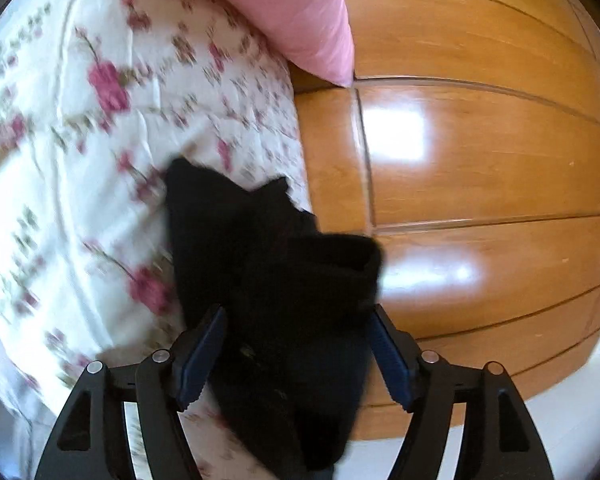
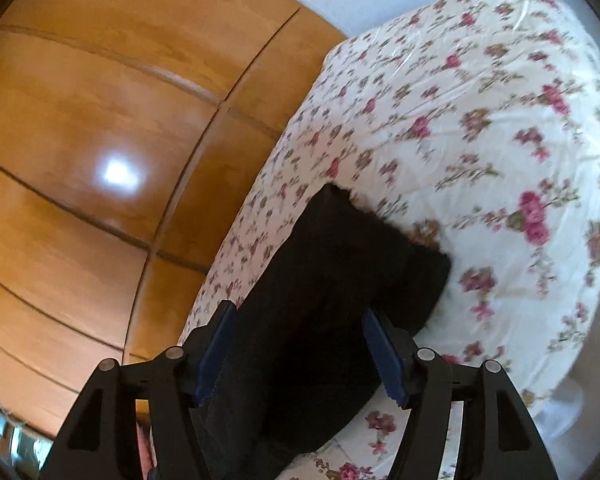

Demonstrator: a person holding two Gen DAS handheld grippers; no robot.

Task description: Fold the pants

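Black pants [image 1: 276,280] hang bunched in folds, their far ends resting on the bed.

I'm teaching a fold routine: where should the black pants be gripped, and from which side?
Probably at the top edge of the black pants, one gripper per corner, coming from above: the fabric hangs bunched over the floral bed, and only those ends show.

Each hand-held gripper, left [image 1: 296,344] and right [image 2: 298,346], has a black plastic frame with triangular cutouts, silver round pins, and ribbed dark-blue pads [image 1: 204,354].
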